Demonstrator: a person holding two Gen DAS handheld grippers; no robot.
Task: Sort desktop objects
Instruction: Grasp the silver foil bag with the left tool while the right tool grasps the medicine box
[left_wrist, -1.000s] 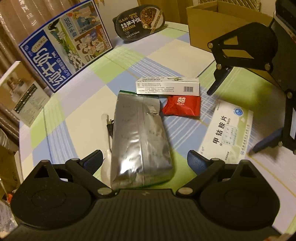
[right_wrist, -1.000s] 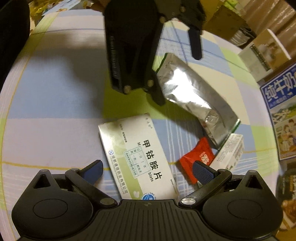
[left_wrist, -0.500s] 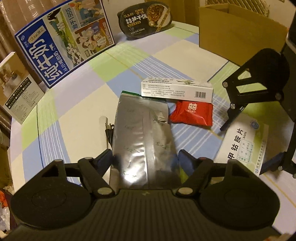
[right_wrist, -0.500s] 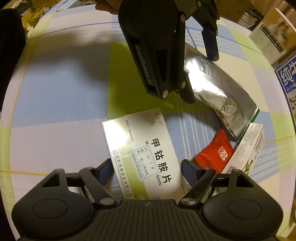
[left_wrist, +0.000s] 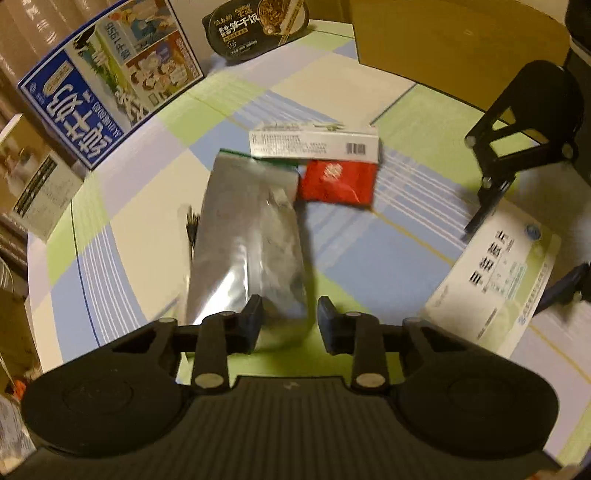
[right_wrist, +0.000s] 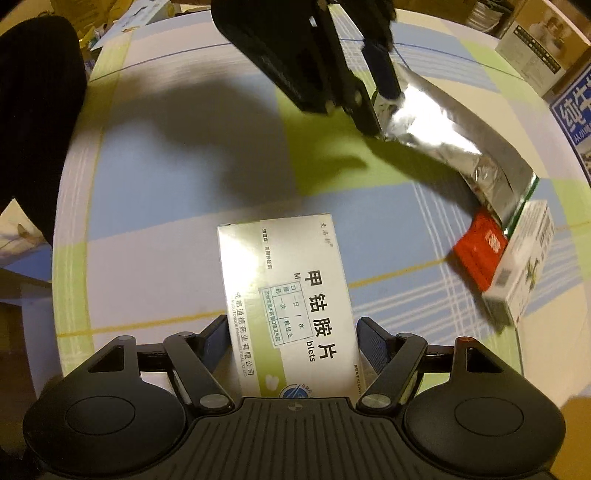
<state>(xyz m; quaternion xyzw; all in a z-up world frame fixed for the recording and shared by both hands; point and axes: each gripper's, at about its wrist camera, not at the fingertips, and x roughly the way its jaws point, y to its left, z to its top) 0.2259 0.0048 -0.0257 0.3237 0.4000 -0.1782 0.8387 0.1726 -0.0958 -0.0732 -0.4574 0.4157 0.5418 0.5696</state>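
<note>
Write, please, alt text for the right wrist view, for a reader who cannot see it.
The right gripper, jaws closing, holds a flat white medicine box over a checked tablecloth. Beyond, the left gripper pinches the end of a silver foil pouch, near a red packet.

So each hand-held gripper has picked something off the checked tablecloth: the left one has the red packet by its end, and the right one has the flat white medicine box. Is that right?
Not quite. The left gripper is closing on the end of the silver foil pouch, not the red packet, which lies untouched beside the pouch. The left wrist view shows this. The right gripper does have the flat white medicine box between its closing jaws.
</note>
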